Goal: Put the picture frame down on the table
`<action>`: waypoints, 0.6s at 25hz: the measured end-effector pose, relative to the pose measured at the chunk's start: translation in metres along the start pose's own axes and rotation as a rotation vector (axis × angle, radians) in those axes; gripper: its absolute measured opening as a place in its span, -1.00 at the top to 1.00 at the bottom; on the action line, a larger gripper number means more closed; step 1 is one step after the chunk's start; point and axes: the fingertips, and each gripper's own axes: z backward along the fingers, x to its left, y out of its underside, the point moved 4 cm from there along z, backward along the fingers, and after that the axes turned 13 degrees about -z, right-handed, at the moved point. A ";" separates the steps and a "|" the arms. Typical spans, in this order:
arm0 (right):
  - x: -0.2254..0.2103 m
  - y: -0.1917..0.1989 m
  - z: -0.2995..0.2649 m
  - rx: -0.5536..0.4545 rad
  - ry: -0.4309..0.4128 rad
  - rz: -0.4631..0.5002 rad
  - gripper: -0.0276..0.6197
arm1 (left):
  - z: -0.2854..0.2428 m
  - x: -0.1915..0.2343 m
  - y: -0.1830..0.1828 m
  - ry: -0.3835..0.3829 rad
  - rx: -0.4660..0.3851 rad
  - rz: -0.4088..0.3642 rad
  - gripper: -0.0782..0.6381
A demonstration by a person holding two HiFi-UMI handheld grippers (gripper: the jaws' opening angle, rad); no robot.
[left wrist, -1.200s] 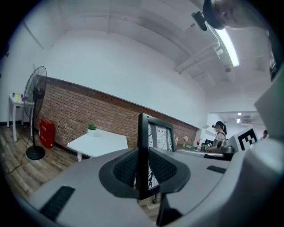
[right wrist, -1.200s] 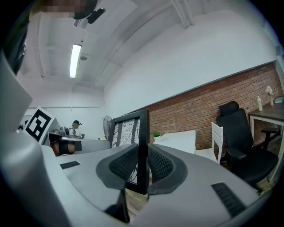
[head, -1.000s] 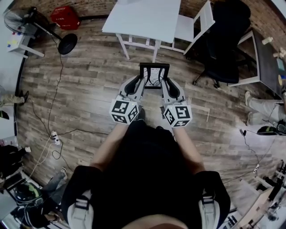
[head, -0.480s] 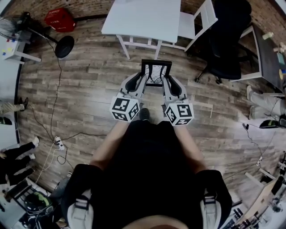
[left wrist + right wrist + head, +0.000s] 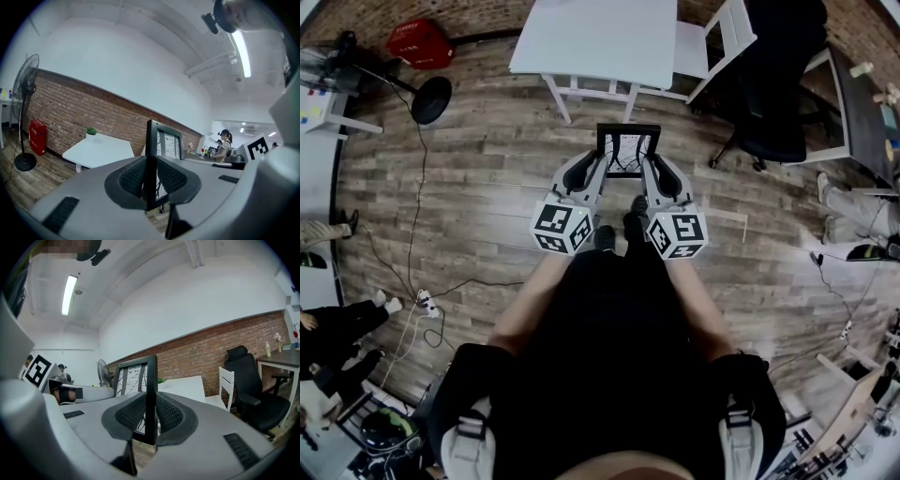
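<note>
As the person steps forward, a second shoe (image 5: 635, 220) comes into the head view under the right arm, where half a second ago only one toe showed; so this is the walk, not yet the set-down.

Left gripper (image 5: 601, 164): jaws closed on the left edge of the frame (image 5: 628, 150), ribbed pads pressing both faces of the black moulding; right gripper (image 5: 655, 164): jaws clamped the same way on the right edge; neither grip looks altered over the last second.

Frame upright, hanging in the air between the two tools, over the plank floor (image 5: 487, 187); it touches nothing but the pads.

Beyond it, the white table (image 5: 600, 37); its near edge sits a little closer to the frame's top than a second ago, but the frame is still short of it, with the near legs just ahead; the gap is closing slowly.

In the left gripper view a small plant (image 5: 91, 131) seems to stand at the table's far corner; the rest of the top shows bare, so there is room to land.

White chair (image 5: 712, 42) just right of the table; black office chair (image 5: 778, 84) further right; brick wall (image 5: 93, 117) behind.

Judgement: carry phase, task roughly midway; a few more steps needed, then a reach over the near edge and a level lowering; both jaws should let go together, or the frame may twist or tip.
</note>
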 end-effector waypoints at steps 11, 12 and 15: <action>-0.023 -0.017 -0.035 0.009 -0.013 -0.010 0.72 | -0.038 0.015 -0.009 -0.026 0.005 -0.011 0.56; -0.024 -0.019 -0.039 0.013 -0.016 -0.010 0.72 | -0.041 0.018 -0.010 -0.030 0.008 -0.010 0.56; -0.030 -0.025 -0.052 0.024 -0.026 -0.019 0.72 | -0.051 0.025 -0.013 -0.043 0.015 -0.006 0.56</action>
